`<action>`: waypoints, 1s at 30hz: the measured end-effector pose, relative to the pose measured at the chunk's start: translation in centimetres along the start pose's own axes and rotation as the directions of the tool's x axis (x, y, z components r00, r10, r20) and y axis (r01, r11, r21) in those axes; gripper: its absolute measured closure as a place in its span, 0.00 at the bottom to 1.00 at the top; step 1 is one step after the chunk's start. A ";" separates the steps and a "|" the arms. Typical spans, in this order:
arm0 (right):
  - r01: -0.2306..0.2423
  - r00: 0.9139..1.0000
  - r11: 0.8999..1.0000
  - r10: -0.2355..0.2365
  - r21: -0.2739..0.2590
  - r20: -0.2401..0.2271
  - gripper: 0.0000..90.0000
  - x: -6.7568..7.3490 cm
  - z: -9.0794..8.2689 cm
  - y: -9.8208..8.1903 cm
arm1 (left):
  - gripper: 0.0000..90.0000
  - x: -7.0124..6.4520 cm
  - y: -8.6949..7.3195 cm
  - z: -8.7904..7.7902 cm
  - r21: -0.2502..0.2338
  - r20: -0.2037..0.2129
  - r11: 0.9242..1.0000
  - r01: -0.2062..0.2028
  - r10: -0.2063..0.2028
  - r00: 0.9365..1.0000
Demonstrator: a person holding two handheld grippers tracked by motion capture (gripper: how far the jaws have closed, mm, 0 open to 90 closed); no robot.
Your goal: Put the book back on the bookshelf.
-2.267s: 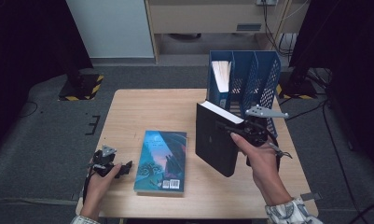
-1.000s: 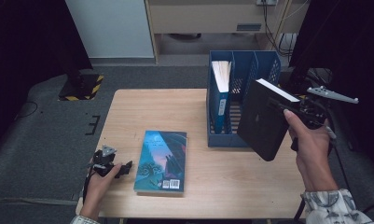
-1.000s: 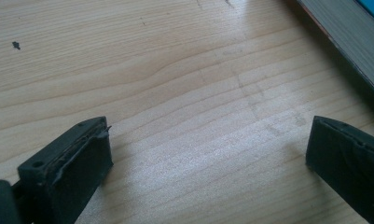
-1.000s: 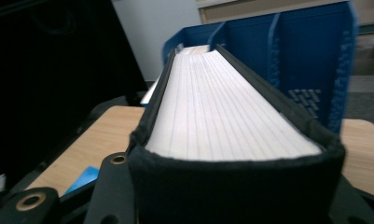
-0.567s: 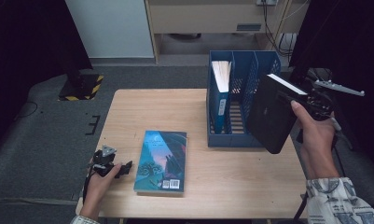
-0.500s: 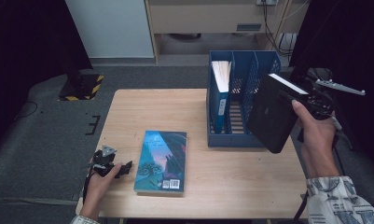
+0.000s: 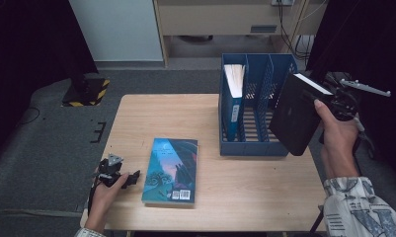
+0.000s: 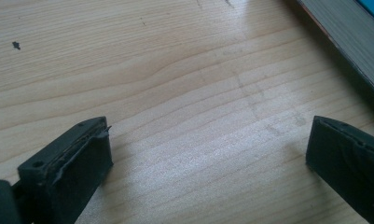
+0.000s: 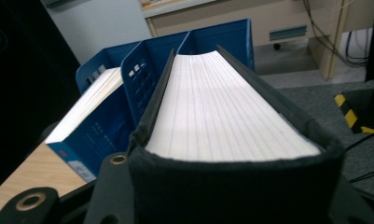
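Black book [image 7: 297, 114] beside rack's [image 7: 255, 145] right edge.

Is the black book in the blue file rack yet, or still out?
Out: the right gripper holds the black book tilted in the air beside the rack.

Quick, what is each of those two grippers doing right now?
Left gripper: open, holding nothing, fingers low over the bare table.
Right gripper: closed on the black book, held up beside the blue rack.
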State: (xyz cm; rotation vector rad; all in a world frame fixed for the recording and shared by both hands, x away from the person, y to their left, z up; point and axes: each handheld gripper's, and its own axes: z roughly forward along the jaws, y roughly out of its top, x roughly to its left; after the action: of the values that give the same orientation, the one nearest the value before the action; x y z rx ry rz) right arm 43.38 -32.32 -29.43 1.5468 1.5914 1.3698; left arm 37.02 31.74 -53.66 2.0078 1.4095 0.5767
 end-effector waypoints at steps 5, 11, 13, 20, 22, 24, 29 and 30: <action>-0.004 1.000 1.000 0.005 -0.007 0.028 0.59 -0.3 0.4 0.4 | 0.00 0.0 0.0 0.0 0.000 0.000 1.000 -0.001 0.001 1.000; 0.012 0.999 1.000 -0.012 -0.002 0.051 0.58 -0.5 2.1 0.6 | 0.00 0.0 0.0 0.0 0.000 0.000 1.000 -0.001 0.001 1.000; 0.010 0.999 1.000 -0.010 -0.005 0.051 0.59 -0.4 2.8 0.7 | 0.00 0.0 0.0 0.0 0.000 0.000 1.000 -0.001 0.001 1.000; 0.028 0.997 1.000 -0.027 -0.006 0.073 0.58 -0.3 5.1 0.7 | 0.00 0.0 0.0 0.0 0.000 0.001 1.000 -0.002 0.002 1.000; 0.024 0.997 1.000 -0.023 -0.007 0.075 0.59 -0.4 5.6 0.6 | 0.00 0.0 0.0 0.0 -0.001 0.001 1.000 0.001 -0.001 1.000; 0.026 0.997 1.000 -0.026 -0.006 0.079 0.59 -0.5 6.2 0.6 | 0.00 0.0 0.0 0.0 -0.001 0.001 1.000 0.001 -0.001 1.000; 0.037 0.996 0.999 -0.038 0.004 0.082 0.59 -0.5 7.5 0.3 | 0.00 0.0 0.0 0.0 -0.001 0.001 1.000 0.001 -0.001 1.000; 0.035 0.996 0.999 -0.035 0.004 0.082 0.59 -0.6 7.8 0.3 | 0.00 0.0 0.0 0.0 -0.001 0.001 1.000 0.000 0.000 1.000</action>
State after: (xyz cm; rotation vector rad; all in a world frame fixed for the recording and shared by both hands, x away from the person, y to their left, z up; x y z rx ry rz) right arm 50.56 -30.62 -32.07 1.5486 1.5639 1.2699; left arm 37.04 31.70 -53.67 2.0071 1.4088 0.5765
